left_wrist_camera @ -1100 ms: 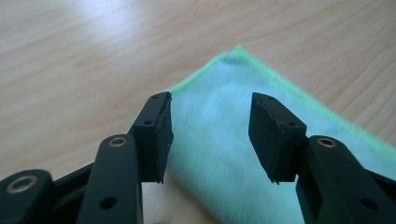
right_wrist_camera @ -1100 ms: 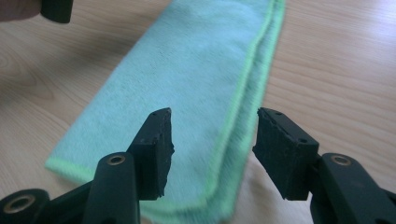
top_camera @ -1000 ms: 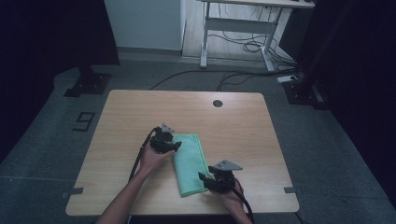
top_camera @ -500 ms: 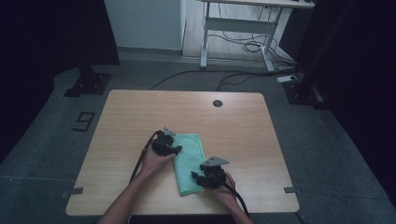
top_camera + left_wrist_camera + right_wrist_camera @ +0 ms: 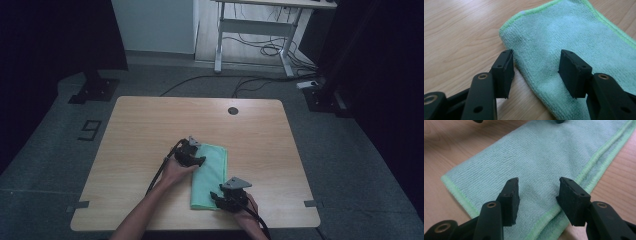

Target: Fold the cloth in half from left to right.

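Flat, folded green cloth (image 5: pixel 210 176); left hand-held gripper (image 5: pixel 535 66) and right hand-held gripper (image 5: pixel 537 192) both agape.

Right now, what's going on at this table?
A person is working on a folded green cloth lying flat on the wooden table, with a handheld gripper in each hand. The left gripper is open at the cloth's far left edge, one jaw over bare wood and the other over the fabric. The right gripper is open over the near end, straddling the layered hem. Neither has closed on the cloth yet, which looks folded into a long strip.
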### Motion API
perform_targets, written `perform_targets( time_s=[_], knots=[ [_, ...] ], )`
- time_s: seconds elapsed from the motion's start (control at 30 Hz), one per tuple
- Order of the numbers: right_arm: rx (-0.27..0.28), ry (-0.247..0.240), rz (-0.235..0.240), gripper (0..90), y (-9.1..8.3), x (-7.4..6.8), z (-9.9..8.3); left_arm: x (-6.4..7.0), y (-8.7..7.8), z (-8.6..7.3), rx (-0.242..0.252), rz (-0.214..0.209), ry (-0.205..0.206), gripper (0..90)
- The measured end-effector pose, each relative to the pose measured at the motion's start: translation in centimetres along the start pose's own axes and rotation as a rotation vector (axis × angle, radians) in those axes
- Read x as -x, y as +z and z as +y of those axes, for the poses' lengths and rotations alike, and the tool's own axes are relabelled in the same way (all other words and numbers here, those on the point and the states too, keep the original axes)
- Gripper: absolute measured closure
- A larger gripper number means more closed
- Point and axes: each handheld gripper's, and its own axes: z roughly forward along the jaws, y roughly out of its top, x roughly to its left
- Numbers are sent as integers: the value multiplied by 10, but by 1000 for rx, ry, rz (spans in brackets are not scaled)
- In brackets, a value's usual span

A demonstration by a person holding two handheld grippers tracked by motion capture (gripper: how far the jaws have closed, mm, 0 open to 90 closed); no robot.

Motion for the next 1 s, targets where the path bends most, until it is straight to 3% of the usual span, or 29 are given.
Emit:
perform_targets(
  time_s=[0.23, 0.4, 0.53, 0.67, 0.8, 1.0],
  knots=[
    [45, 49, 19, 501, -3, 16, 14, 2, -15, 12, 54, -6, 16, 452],
    [53, 49, 23, 513, 12, 26, 35, 0, -4, 23, 39, -27, 6, 465],
    [72, 44, 28, 522, 25, 27, 50, -3, 10, 23, 5, -34, -2, 469],
    [33, 22, 16, 522, 39, 29, 56, -9, 13, 21, -2, -40, -23, 471],
    [-34, 18, 0, 522, 49, 33, 51, -17, 8, 19, 11, -43, -26, 477],
    [-40, 26, 2, 526, 50, 36, 51, -24, 10, 13, -14, -43, -37, 487]
  ],
)
